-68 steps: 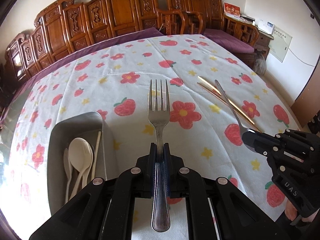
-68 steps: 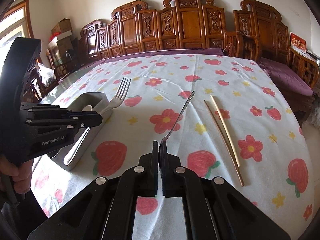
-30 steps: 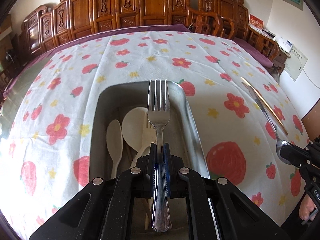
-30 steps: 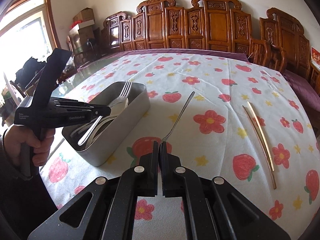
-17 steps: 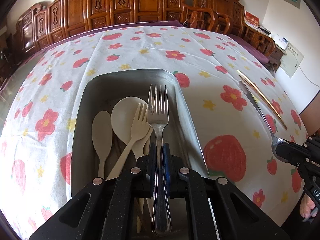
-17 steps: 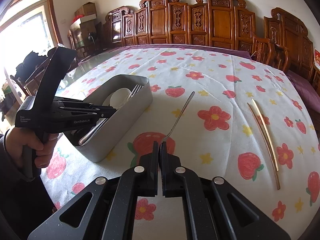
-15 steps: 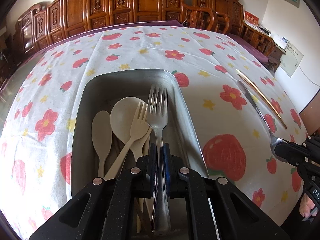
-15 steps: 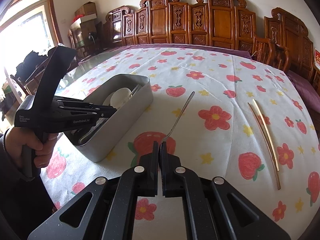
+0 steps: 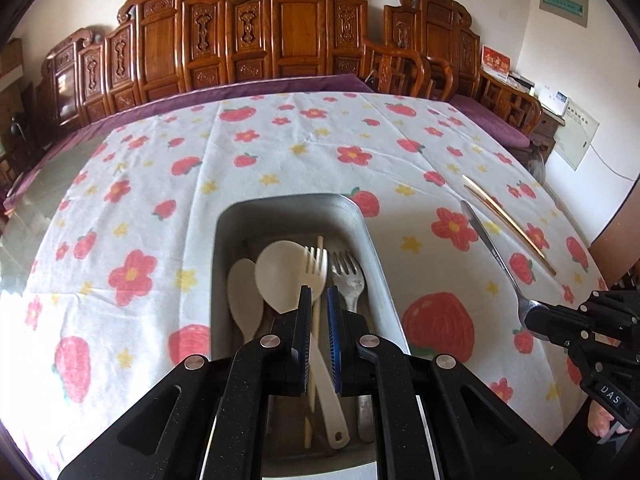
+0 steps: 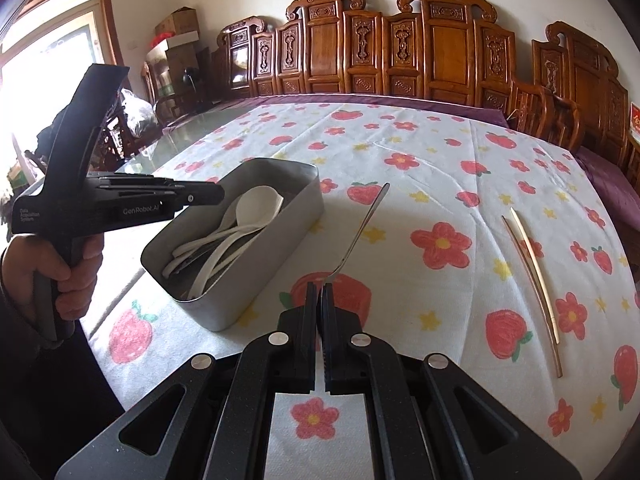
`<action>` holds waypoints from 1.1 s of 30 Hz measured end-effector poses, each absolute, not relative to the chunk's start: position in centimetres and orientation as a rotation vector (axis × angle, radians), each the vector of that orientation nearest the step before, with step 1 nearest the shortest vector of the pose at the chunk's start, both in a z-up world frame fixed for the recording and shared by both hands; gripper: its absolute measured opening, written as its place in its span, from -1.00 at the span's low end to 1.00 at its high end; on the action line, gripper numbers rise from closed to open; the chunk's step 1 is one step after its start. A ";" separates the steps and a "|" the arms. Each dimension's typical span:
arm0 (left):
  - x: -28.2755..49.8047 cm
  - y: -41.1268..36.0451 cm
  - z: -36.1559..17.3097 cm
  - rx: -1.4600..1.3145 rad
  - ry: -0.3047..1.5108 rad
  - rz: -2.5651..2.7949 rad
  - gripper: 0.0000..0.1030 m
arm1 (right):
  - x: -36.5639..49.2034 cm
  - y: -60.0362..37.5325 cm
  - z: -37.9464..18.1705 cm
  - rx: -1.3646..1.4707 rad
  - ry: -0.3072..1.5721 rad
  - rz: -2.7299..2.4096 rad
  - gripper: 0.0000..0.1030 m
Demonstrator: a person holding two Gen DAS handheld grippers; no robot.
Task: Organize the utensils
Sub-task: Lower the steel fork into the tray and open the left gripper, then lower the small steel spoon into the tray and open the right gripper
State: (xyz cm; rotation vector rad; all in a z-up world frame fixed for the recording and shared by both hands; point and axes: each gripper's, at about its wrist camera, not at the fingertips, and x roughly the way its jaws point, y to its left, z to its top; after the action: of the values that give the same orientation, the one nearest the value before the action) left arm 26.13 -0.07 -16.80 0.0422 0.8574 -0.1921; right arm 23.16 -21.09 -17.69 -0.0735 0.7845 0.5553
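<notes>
Two tongs are in my hands over the table [image 9: 152,168], which wears a white cloth printed with strawberries and flowers. My left tongs [image 9: 318,300] hang released above the metal tin [image 9: 376,248], their two fingers standing apart with nothing between them. Below them the steel fork [image 9: 348,280] lies inside the tin along its right wall, tines pointing away from me. Beside it in the same tin lie a white plastic fork [image 9: 316,264], a large white spoon [image 9: 280,276], a smaller white spoon [image 9: 244,296] to the left, and a thin pale chopstick [image 9: 318,248] running lengthwise between the two forks.

My right tongs [image 10: 318,292] are clenched on a steel spoon [image 10: 360,228], gripping it at the bowl end so that its slim handle sticks out forward and a little to the right, raised above the cloth; its shadow falls on the cloth beside it. In the left wrist view the same spoon [image 9: 492,256] juts from those tongs [image 9: 532,318] toward the far side of the table. The tin [image 10: 280,240] sits to the left of the spoon in the right wrist view, with my left tongs [image 10: 216,199] over its near-left end and my left hand [image 10: 76,268] wrapped around the handle.

Off to the right, well apart from the tin, a pair of golden chopsticks [image 10: 532,276] lies flat on the cloth, the two sticks nearly touching along their length. Carved wooden chairs [image 10: 440,52] line the far side of the table.
</notes>
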 end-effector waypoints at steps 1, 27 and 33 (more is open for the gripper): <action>26.1 0.2 -16.5 0.041 0.851 -0.190 -0.86 | 23.1 -20.8 -17.6 -0.080 0.785 0.558 -0.93; 26.2 8.3 -13.4 -0.032 0.796 -0.107 -0.51 | 24.7 -10.8 -15.8 -0.151 0.807 0.646 -0.93; 26.7 9.2 -13.8 -0.047 0.806 -0.088 -0.51 | 25.4 -8.4 -16.8 -0.184 0.836 0.668 -0.93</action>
State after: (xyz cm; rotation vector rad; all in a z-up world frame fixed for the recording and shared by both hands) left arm 26.69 9.17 -13.81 -0.0471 0.8064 -0.0875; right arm 25.45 -8.35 -16.81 -0.1843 0.8362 0.6681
